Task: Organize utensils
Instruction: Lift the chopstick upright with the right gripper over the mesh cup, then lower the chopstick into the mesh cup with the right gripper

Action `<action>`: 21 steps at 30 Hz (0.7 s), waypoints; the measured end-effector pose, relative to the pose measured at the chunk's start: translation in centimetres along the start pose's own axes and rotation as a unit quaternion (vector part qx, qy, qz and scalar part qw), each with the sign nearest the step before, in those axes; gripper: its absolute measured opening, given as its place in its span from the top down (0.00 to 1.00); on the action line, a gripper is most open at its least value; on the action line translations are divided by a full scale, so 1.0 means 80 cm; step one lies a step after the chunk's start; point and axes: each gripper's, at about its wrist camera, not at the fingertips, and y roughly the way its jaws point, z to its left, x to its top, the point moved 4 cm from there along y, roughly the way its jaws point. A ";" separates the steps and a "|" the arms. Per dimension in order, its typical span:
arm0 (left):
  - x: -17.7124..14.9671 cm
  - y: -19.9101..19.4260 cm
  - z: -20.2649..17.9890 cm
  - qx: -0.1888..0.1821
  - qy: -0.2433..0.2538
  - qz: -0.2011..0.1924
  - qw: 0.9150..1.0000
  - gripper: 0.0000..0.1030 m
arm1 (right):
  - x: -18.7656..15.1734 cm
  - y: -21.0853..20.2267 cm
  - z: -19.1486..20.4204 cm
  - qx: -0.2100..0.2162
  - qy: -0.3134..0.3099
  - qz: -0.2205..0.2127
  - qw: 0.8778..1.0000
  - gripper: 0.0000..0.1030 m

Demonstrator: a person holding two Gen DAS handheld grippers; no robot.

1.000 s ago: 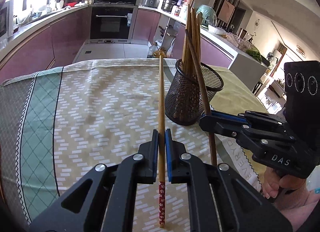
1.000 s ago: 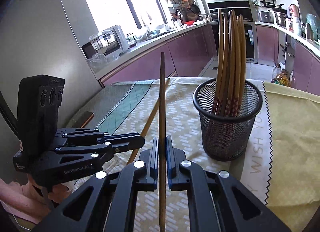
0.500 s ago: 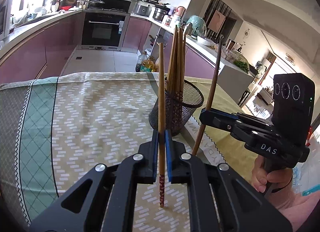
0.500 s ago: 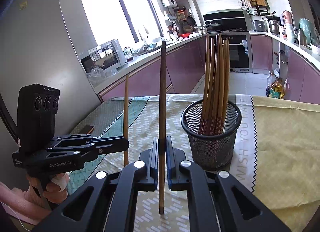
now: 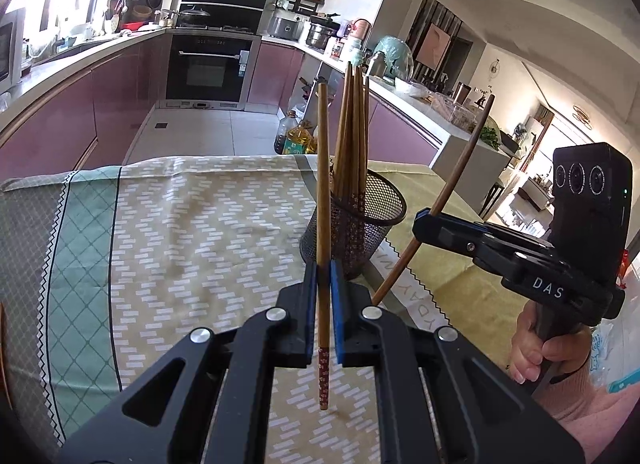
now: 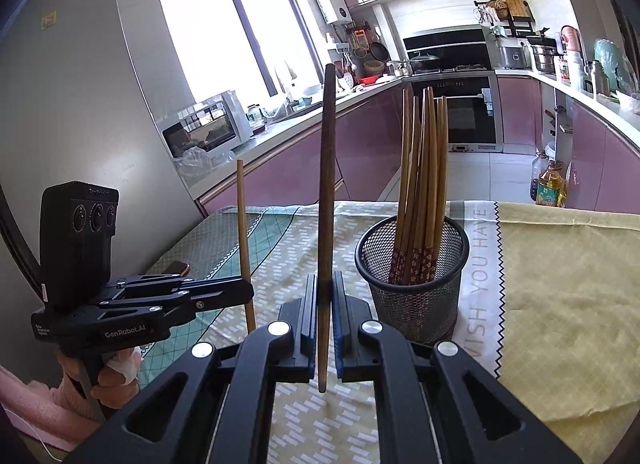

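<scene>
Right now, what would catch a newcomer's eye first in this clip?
Two chopsticks held upright above the patterned tablecloth: a light chopstick clamped in the left gripper, a darker chopstick in the right gripper. Behind them stands a black mesh holder already bristling with chopsticks.

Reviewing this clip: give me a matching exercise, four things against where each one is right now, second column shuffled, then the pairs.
Things:
1. light chopstick
2. dark chopstick
3. bundle of chopsticks
4. mesh holder

Places:
A. standing in the mesh holder
B. on the patterned tablecloth
C. clamped upright in the right gripper
D. clamped upright in the left gripper

Pairs: 1-D, 2-C, 3-A, 4-B
</scene>
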 end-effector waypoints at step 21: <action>0.028 -0.018 -0.010 -0.013 0.012 -0.038 0.999 0.93 | 0.025 -0.025 -0.005 -0.017 -0.006 -0.040 0.999 0.94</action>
